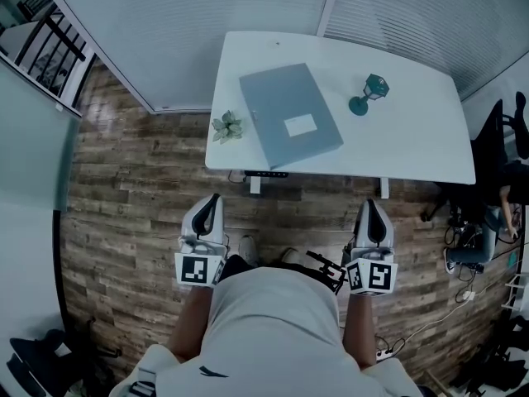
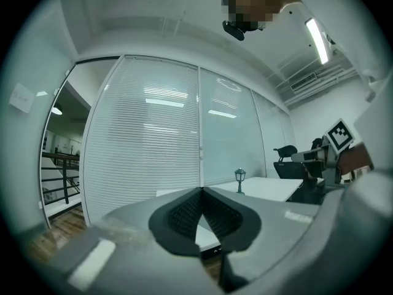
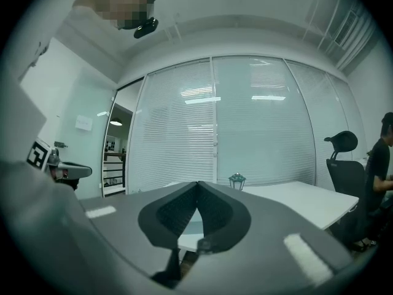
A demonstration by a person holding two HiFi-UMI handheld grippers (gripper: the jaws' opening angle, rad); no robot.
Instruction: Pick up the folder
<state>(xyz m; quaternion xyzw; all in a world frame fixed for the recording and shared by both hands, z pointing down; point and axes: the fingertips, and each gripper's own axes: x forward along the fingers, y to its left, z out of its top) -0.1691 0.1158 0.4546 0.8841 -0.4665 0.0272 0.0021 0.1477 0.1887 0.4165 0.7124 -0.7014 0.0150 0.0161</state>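
Note:
A grey-blue folder point(image 1: 290, 113) with a white label lies flat on the white table point(image 1: 413, 139), its near corner reaching the front edge. Both grippers hang short of the table, over the wooden floor, held level at the person's waist. My left gripper point(image 1: 215, 198) is shut with nothing in it, tips touching point(image 2: 201, 189). My right gripper point(image 1: 369, 203) is likewise shut and empty, its tips meeting point(image 3: 197, 182). The folder is hidden behind the jaws in both gripper views.
A small green lantern point(image 1: 369, 93) stands on the table right of the folder; the lantern point(image 2: 239, 180) shows in both gripper views point(image 3: 237, 180). A little potted plant point(image 1: 227, 126) sits at the table's left front corner. An office chair point(image 1: 502, 135) and a seated person are at the right.

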